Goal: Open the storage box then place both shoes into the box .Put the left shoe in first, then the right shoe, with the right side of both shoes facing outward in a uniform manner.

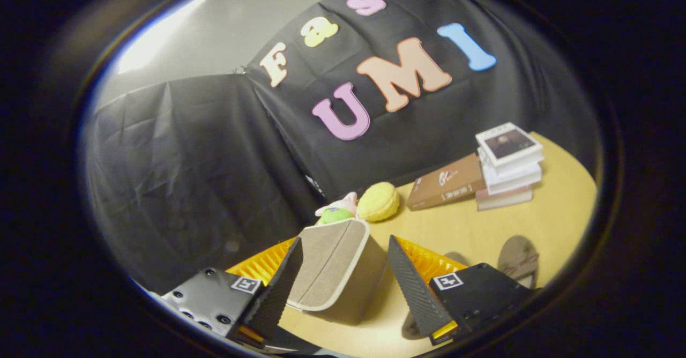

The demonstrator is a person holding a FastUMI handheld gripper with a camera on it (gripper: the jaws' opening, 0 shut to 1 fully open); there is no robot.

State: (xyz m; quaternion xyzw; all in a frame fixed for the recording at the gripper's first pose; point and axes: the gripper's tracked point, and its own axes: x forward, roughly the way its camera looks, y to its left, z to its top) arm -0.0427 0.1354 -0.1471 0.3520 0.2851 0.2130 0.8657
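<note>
The gripper [343, 283] is held wide open, gripping nothing; one beige storage box [335, 269] is seen between its fingers. One shoe [519, 260] lies right; far behind are one yellow plush [378, 201], one brown book [446, 182] and four stacked books [509, 168].

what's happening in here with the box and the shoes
A hand-held gripper's tongs are open, with the beige storage box standing between the two fingers on the yellow table. Neither finger clearly presses on it. One brown shoe lies on the table beyond the right finger, not yet in the box. Further back sit a stack of books, a yellow plush and a small toy.
</note>
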